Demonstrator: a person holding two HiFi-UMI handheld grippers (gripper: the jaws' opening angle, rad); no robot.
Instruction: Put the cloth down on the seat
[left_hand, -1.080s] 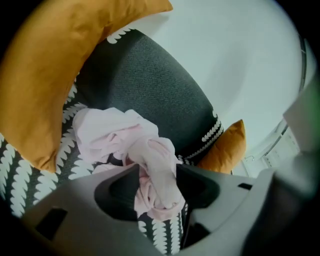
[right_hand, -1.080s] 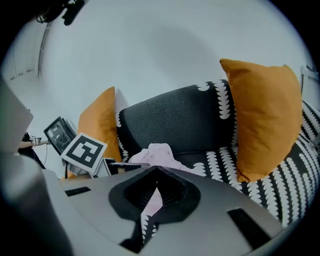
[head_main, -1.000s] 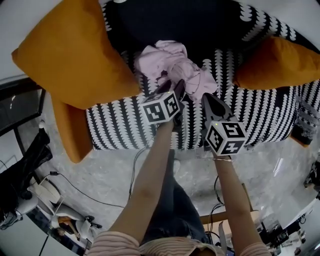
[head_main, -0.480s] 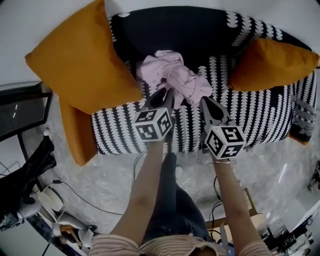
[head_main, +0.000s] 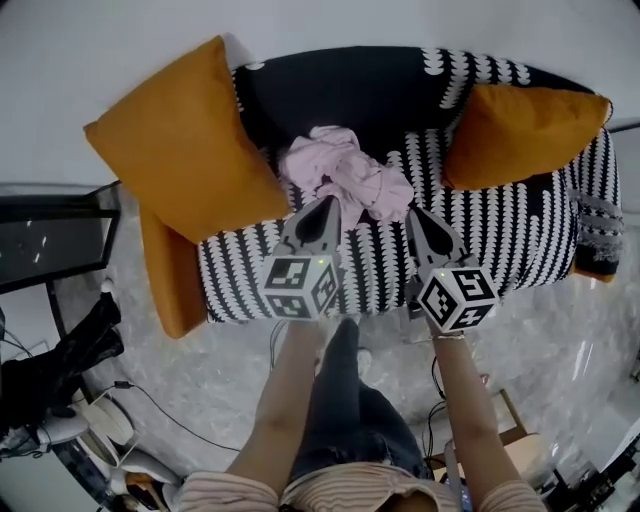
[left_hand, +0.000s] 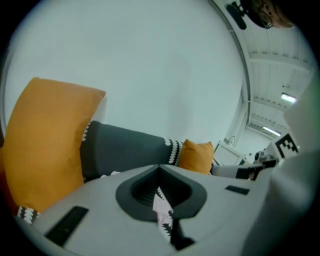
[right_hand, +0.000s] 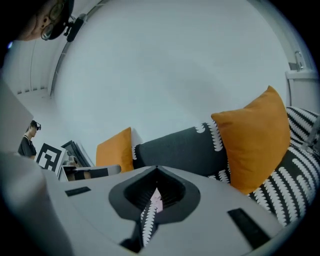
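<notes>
A crumpled pink cloth lies loose on the black-and-white patterned sofa seat, close to the dark backrest. My left gripper sits just in front of the cloth's near edge, its jaws shut with nothing held. In the left gripper view, a sliver of the pink cloth shows through the slit between the jaws. My right gripper hovers over the seat to the right of the cloth. It is also shut and empty, and its own view shows a bit of pink cloth beyond the jaws.
A large orange cushion leans on the sofa's left end, with another orange cushion hanging below it. A third orange cushion is at the right. Black furniture and cables lie on the floor to the left.
Both grippers have drawn back from the cloth toward the sofa's front edge. The left jaws have come together. The cloth stays on the seat.
</notes>
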